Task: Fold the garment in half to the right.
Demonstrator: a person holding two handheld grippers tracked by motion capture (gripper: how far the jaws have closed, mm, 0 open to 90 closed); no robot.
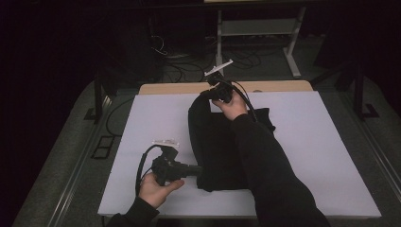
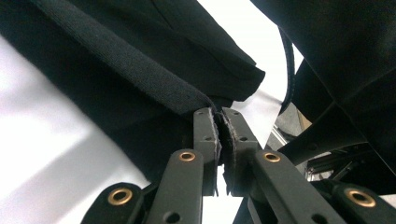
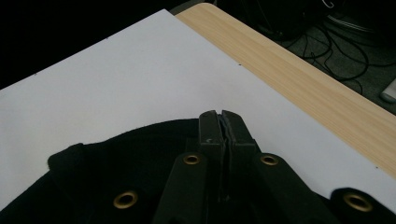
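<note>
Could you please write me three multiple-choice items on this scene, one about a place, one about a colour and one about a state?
1. Where does the black garment lie?
A. on the white sheet that covers the table
B. on the floor
C. on a shelf

2. What colour is the strip of table beyond the sheet?
A. blue
B. light wood
C. red

3. How do the fingers of the left gripper stand?
A. wide open above the sheet
B. shut on an edge of the garment
C. shut on a cable

Key: 1 A, the high view shows the cloth spread on the sheet. 2 B, the right gripper view shows bare pale wood past the sheet's edge. 3 B, the left gripper view shows the fingers pressed together with the seam pinched between them.
</note>
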